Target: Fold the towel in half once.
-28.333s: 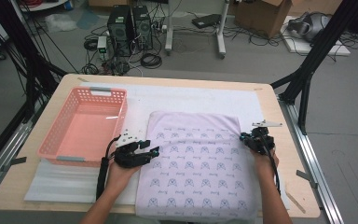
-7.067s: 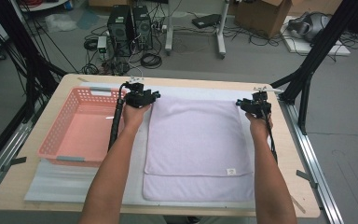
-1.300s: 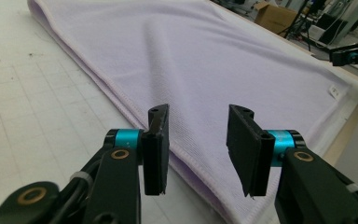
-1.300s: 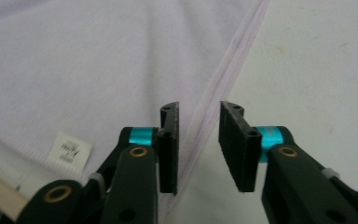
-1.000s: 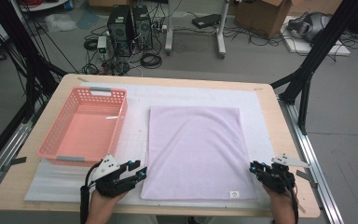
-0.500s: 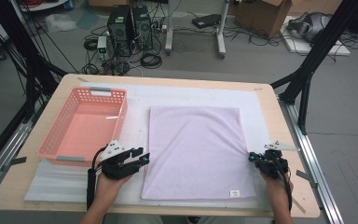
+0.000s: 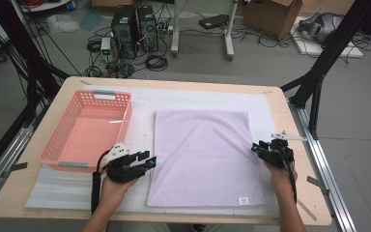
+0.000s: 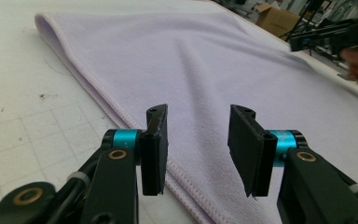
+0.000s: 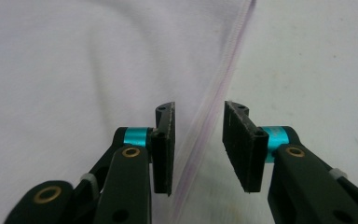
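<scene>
A lilac towel [image 7: 205, 154] lies flat, folded into a rectangle, on the white mat [image 7: 198, 101], with a small label at its near right corner. My left gripper [image 7: 149, 162] sits at the towel's left edge, about two thirds of the way toward me. In the left gripper view it [image 8: 196, 144] is open and the towel's [image 8: 191, 60] stitched hem runs under its left jaw. My right gripper [image 7: 255, 147] is at the towel's right edge. In the right gripper view it [image 9: 198, 149] is open with the hem of the towel [image 9: 74, 70] passing between the jaws.
A pink plastic basket [image 7: 84, 133], with nothing in it, stands on the left of the table, close to my left hand. The table's right edge [image 7: 302, 145] is just beyond my right gripper. Computers, cables and boxes lie on the floor past the far edge.
Both grippers have moved away from me, from the towel's near corners up along its sides, and closed in on its left and right edges. The towel has not moved.
</scene>
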Action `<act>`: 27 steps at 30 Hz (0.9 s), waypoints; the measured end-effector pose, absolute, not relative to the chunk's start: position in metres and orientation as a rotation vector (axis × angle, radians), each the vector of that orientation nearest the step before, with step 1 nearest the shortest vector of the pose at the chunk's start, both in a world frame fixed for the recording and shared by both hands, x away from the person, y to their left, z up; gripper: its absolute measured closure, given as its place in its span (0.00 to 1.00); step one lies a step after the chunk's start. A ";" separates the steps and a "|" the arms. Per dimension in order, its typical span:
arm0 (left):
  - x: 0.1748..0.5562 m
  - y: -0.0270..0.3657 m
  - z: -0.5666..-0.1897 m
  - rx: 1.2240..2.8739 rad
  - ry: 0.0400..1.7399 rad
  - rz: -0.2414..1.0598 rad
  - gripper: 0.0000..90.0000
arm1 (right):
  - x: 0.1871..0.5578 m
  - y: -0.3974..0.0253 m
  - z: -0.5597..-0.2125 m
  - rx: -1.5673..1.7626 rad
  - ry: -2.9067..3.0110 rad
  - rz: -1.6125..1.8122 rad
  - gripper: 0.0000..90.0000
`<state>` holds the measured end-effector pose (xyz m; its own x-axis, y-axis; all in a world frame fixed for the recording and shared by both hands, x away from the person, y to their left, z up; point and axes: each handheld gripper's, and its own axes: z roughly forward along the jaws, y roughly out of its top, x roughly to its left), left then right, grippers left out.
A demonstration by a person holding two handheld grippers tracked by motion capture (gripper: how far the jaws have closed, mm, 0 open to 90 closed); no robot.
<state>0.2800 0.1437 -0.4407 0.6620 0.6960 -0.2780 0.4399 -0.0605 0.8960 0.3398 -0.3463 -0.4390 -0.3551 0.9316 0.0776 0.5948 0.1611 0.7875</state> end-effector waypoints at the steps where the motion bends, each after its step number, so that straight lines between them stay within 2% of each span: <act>1: 0.281 0.144 -0.441 1.696 0.931 0.272 0.64 | 0.346 -0.344 -0.442 1.461 2.019 1.029 0.73; 5: 0.283 0.146 -0.442 1.694 0.944 0.265 0.64 | 0.358 -0.340 -0.449 1.473 2.026 0.999 0.97; 8: 0.282 0.146 -0.443 1.690 0.958 0.273 0.65 | 0.357 -0.343 -0.450 1.542 1.922 0.925 0.98; 10: 0.282 0.146 -0.444 1.698 0.958 0.270 0.65 | 0.355 -0.341 -0.450 1.548 1.907 0.932 0.96; 13: 0.282 0.147 -0.444 1.690 0.961 0.268 0.65 | 0.347 -0.342 -0.447 1.519 1.905 0.984 0.80; 16: 0.282 0.147 -0.443 1.682 0.961 0.268 0.65 | 0.332 -0.350 -0.443 1.501 1.915 1.048 0.69; 19: 0.283 0.146 -0.442 1.665 0.955 0.266 0.65 | 0.316 -0.355 -0.435 1.471 1.940 1.105 0.66; 22: 0.283 0.147 -0.441 1.659 0.944 0.266 0.69 | 0.296 -0.356 -0.425 1.382 1.936 1.134 0.71; 27: 0.285 0.146 -0.440 1.645 0.938 0.268 0.71 | 0.275 -0.359 -0.422 1.362 1.947 1.132 0.66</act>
<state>0.2855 0.1459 -0.4398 0.6525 0.6952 -0.3015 0.4317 -0.0140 0.9019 0.2750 -0.3590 -0.4223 -0.3715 0.9267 0.0561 0.5069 0.1519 0.8485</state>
